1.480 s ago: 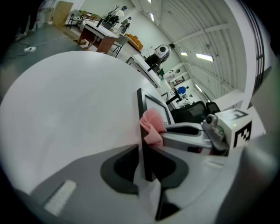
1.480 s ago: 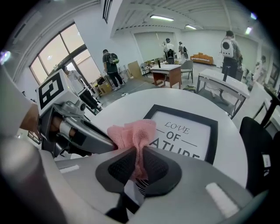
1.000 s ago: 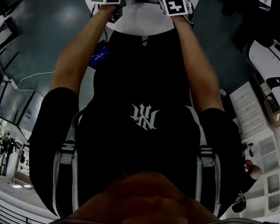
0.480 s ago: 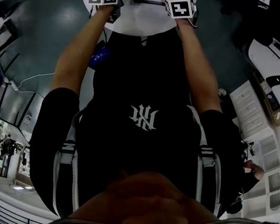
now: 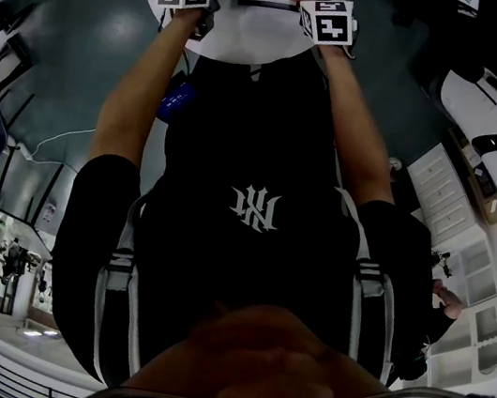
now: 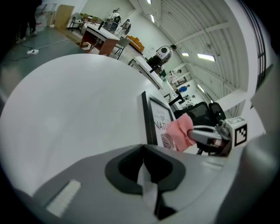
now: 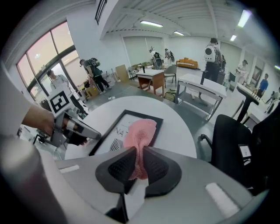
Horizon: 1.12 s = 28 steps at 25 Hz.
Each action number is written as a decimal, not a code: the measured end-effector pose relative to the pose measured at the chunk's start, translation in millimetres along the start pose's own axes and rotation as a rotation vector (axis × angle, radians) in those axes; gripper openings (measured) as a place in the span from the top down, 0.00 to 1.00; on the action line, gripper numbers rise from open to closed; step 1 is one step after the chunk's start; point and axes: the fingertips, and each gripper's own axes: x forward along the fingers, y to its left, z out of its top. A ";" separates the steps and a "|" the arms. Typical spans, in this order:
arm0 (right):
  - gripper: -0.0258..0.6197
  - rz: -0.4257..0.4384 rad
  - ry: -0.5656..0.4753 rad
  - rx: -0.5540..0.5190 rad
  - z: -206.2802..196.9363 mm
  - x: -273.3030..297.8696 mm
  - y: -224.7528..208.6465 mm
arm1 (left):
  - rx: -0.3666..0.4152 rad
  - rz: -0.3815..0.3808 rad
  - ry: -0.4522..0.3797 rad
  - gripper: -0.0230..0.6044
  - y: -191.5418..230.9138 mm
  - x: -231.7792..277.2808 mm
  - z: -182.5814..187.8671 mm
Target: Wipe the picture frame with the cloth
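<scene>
1. The cloth is pink, soft and open-woven — bunched where the right gripper has its textured black fingers pinched tight on its lower end. Its free end lies draped on the picture frame.
2. The frame is a thin black rectangle around a white print. It lies flat on the round, smooth white surface.
3. The left gripper has its fingers closed together with nothing between them, just beside the frame's edge (whether it touches cannot be judged).
4. A black office chair stands beside the surface — desks and people are well behind.
</scene>
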 end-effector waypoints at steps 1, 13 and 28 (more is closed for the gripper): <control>0.89 0.033 -0.028 0.012 8.2 -2.5 10.1 | -0.001 -0.001 -0.001 0.96 0.1 -0.1 0.1; 0.89 0.320 -0.022 0.125 19.0 42.9 120.8 | -0.008 -0.003 -0.011 0.96 -0.5 -2.4 1.2; 0.89 0.212 0.054 -0.029 -0.2 52.6 109.2 | -0.003 -0.010 -0.007 0.96 -2.2 -2.5 0.9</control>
